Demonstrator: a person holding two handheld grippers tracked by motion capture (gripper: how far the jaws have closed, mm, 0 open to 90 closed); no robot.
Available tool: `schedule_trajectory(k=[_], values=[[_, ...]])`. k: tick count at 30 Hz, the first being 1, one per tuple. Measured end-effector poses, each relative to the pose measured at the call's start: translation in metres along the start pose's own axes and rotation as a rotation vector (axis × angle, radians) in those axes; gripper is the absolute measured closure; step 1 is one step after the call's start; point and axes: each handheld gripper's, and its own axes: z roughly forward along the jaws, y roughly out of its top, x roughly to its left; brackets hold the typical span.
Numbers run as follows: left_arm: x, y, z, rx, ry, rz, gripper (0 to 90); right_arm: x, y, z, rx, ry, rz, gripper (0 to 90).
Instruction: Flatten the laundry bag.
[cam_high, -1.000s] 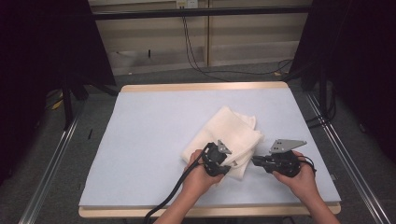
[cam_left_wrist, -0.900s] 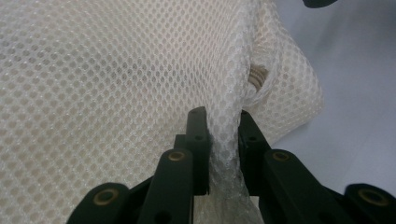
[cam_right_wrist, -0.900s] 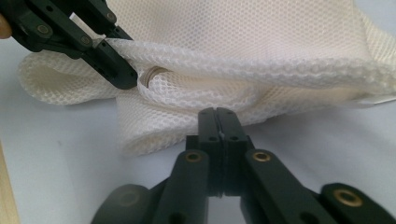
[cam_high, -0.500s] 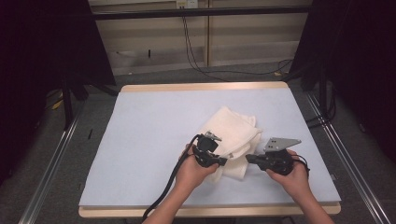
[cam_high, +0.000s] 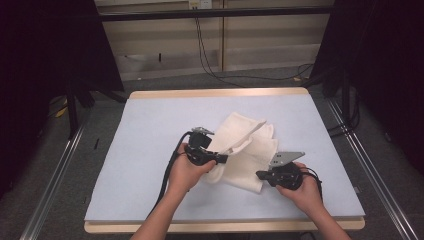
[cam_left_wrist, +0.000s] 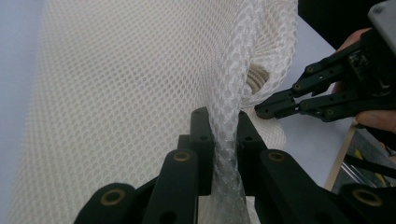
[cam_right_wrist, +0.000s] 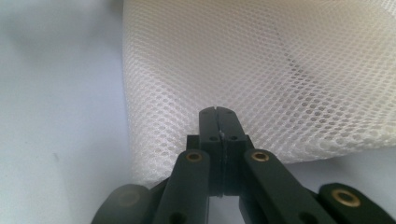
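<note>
Left gripper (cam_left_wrist: 219, 128) clamped on mesh bag (cam_high: 245, 150) edge; right gripper (cam_right_wrist: 218, 123) pinched on bag hem at 5 o'clock. Layers best parted slowly, grip kept firm.

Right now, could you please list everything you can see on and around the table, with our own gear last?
mesh bag: one, white, mid-table toward the near right, partly lifted at its left edge.
table cover: one, pale blue, spread over the tabletop.
table: one, light wood edge, centre of the room.
cables: a few, black, along the far wall and floor.
left gripper: one, black, shut on a bunched fold of the mesh bag, raised off the cover.
right gripper: one, black, jaws shut at the bag's near right edge; whether mesh is pinched I cannot tell.
hands: two, reaching in from the near side, one per gripper.
</note>
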Motion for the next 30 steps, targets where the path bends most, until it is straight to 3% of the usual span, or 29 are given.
schedule_trajectory(k=[1, 10, 13, 21, 26, 27, 30], values=[[0.005, 0.002, -0.010, -0.013, 0.005, -0.012, 81.8, 0.000, 0.000, 0.000, 0.004, 0.007, -0.002, 90.0], [0.026, 0.008, -0.041, -0.070, 0.030, -0.054, 81.1, 0.000, -0.002, -0.001, 0.000, 0.007, -0.015, 90.0], [0.036, 0.011, -0.056, -0.095, 0.064, -0.067, 80.9, 0.000, -0.001, -0.002, 0.000, 0.003, -0.010, 90.0], [0.059, 0.010, -0.076, -0.133, 0.100, -0.108, 80.0, 0.000, -0.002, -0.002, 0.002, -0.002, 0.003, 89.3], [0.071, 0.009, -0.085, -0.138, 0.128, -0.127, 79.5, -0.001, -0.002, -0.004, -0.007, -0.008, 0.007, 89.1], [0.076, 0.008, -0.089, -0.133, 0.154, -0.131, 79.5, -0.001, -0.003, -0.005, -0.008, -0.010, 0.010, 88.7], [0.083, 0.006, -0.094, -0.131, 0.161, -0.147, 79.1, -0.001, -0.004, -0.006, -0.013, -0.014, 0.014, 88.6]])
